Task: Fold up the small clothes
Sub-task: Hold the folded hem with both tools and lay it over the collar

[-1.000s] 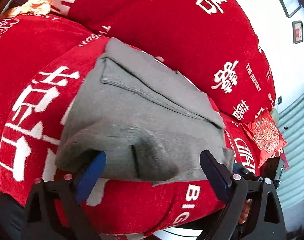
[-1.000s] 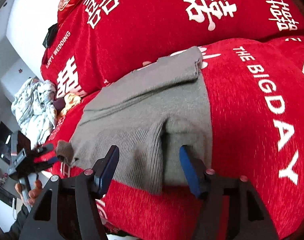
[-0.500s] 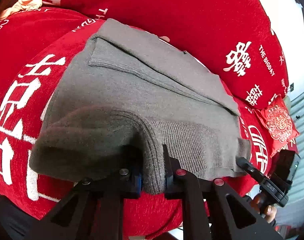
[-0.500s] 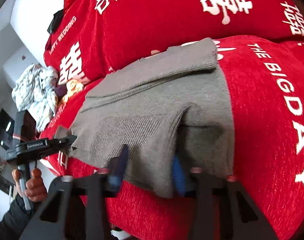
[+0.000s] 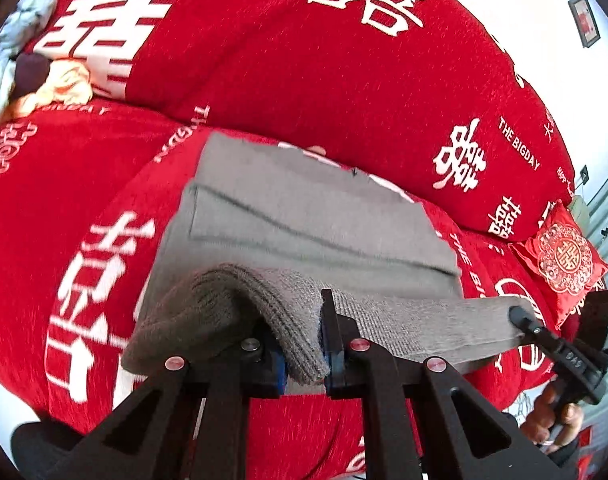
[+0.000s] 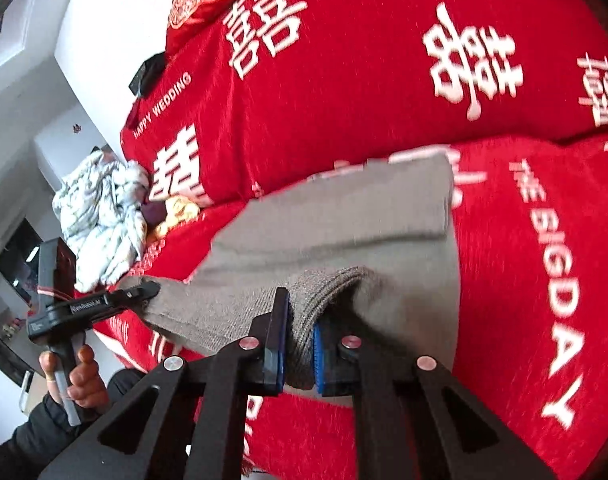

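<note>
left hand-held gripper (image 5: 320, 340): jaws clamped on the near hem of the grey knit garment (image 5: 304, 232), a bunched fold of ribbed cloth pinched between the blue pads. right hand-held gripper (image 6: 297, 350): jaws have just been closing, now clamped on the same hem further along, cloth between the pads. each gripper also shows in the other's view, small, at the side: the right one (image 5: 520, 316) biting the hem's far corner, the left one (image 6: 151, 290) likewise. one hand (image 6: 75, 376) with a dark sleeve wraps the left gripper's handle; fingers (image 5: 552, 412) of the other hand show on the right gripper's handle.

one garment, counted. its near edge is lifted off the surface and stretched between the two grippers; the rest lies flat on the red cover (image 5: 263, 80), with a folded-in strip across the far side.

the cover drapes a sofa seat and back. writing in white: "the bigday" several times, "happy wedding" once in the right wrist view, large double-happiness characters, at least four in the left wrist view.

one red cushion (image 5: 560, 256) with a round white ornament at the sofa's end. one heap of pale patterned cloth (image 6: 99, 216) at the other end, with a yellowish item (image 5: 63, 84) and a dark item (image 5: 29, 74) just beside it. two framed pictures (image 5: 584, 20) on the white wall.
</note>
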`<state>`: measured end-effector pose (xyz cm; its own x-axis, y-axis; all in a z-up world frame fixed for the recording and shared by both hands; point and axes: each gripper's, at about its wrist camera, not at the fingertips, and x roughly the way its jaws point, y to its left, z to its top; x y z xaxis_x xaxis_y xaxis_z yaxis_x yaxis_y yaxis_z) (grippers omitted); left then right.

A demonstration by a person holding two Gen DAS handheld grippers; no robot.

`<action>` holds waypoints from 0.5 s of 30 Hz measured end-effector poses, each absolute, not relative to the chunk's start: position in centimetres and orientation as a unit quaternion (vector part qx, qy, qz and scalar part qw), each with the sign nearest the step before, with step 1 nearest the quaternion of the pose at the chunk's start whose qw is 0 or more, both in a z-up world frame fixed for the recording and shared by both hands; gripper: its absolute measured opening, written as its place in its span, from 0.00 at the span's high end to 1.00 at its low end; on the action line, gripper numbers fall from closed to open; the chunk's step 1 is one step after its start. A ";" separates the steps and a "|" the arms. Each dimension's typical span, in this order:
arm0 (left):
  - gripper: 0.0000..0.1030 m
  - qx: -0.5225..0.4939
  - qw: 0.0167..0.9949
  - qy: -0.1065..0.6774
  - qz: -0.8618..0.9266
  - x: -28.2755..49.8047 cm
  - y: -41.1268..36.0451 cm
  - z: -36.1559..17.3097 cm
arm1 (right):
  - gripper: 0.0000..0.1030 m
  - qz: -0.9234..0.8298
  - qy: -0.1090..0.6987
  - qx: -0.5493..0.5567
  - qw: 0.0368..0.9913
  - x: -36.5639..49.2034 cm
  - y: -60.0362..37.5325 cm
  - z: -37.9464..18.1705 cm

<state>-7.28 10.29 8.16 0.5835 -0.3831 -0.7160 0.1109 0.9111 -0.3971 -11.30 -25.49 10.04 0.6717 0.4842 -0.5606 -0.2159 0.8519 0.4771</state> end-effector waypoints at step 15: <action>0.87 -0.144 0.885 0.422 -0.137 -1.7 9.2 11.2 | 0.89 0.144 0.364 0.174 0.903 -5.6 -24.9 13.9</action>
